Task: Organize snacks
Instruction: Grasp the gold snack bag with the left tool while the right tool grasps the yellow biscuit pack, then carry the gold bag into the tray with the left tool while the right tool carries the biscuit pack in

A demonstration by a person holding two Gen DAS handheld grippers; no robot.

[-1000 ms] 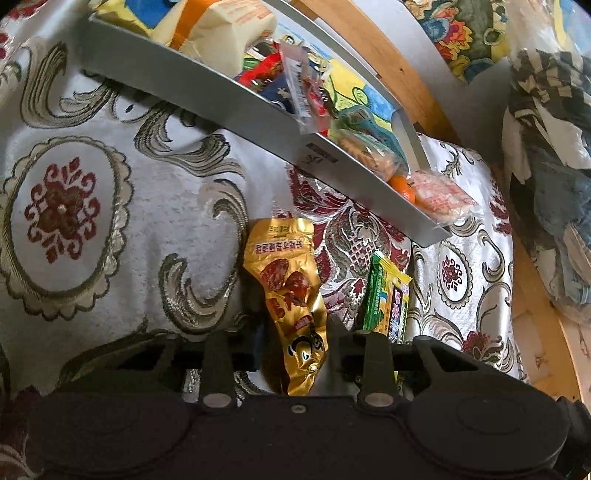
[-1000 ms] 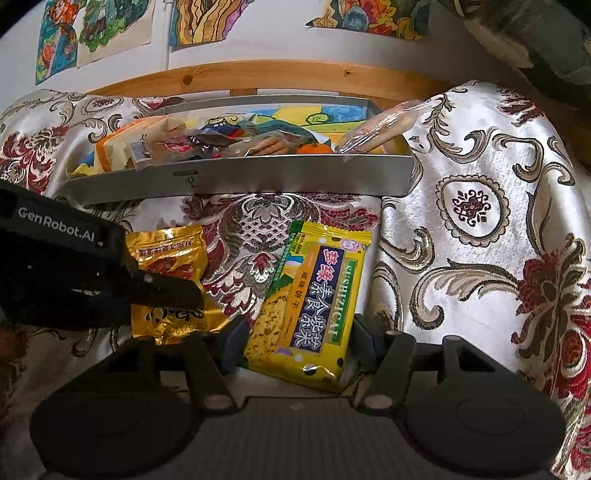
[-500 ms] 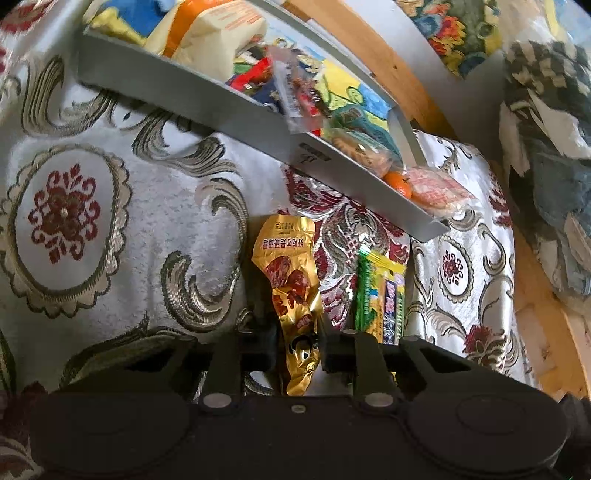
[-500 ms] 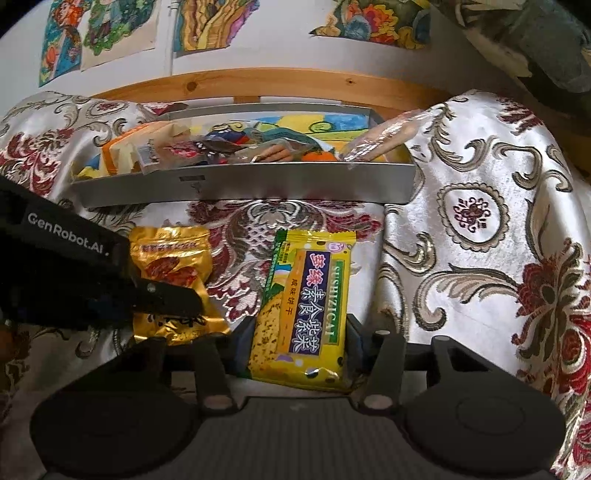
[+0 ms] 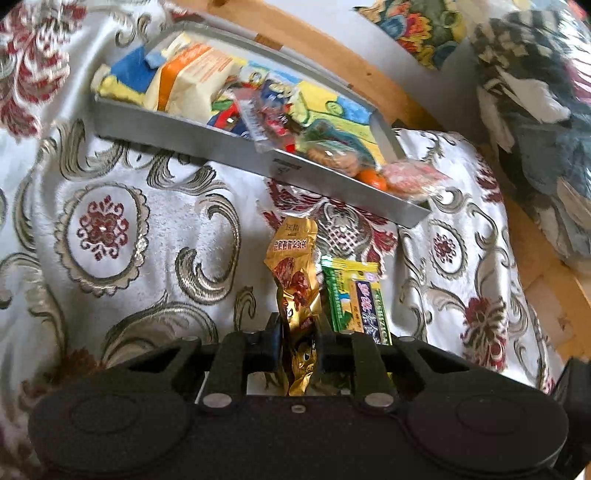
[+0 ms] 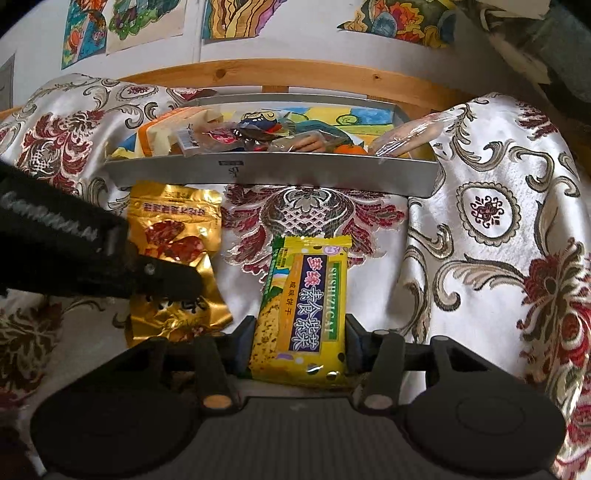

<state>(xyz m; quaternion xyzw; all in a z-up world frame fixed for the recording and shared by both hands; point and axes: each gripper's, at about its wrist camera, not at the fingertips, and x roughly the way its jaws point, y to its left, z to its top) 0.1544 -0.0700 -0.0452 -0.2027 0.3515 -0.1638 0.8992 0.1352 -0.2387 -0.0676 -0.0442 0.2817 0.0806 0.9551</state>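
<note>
- Left wrist view: the left gripper (image 5: 298, 341) is pinching the lower part of a gold snack packet (image 5: 295, 291), its two fingers pressing the crinkled foil from either side. The packet is stretching away toward 12 o'clock, its top end lying on the patterned cloth (image 5: 147, 236).
- Just beside it, at about 1 o'clock from the fingertips, a yellow-green biscuit packet (image 5: 356, 299) is lying on the same cloth, its long edge running alongside the gold one.
- Further off, between 11 and 1 o'clock, a grey metal tray (image 5: 332, 179) is sitting at a slant, crowded with snacks: a cream and orange bag (image 5: 192, 81) at its far left end, an orange fruit (image 5: 373, 179) and a clear-wrapped pink packet (image 5: 410, 177) at its near right corner.
- Right wrist view: the right gripper (image 6: 299, 341) is closing on the lower half of the yellow-green biscuit packet (image 6: 306, 306), fingers touching both its long edges; the packet is pointing to 12 o'clock.
- At 9 to 10 o'clock the left gripper (image 6: 162, 280) is reaching in, clamping the gold snack packet (image 6: 173, 236).
- At 12 o'clock the grey metal tray (image 6: 273, 177) is lying across the cloth (image 6: 498, 221), a wooden rail (image 6: 295, 77) behind it and coloured drawings (image 6: 232, 16) hanging on the wall above.
</note>
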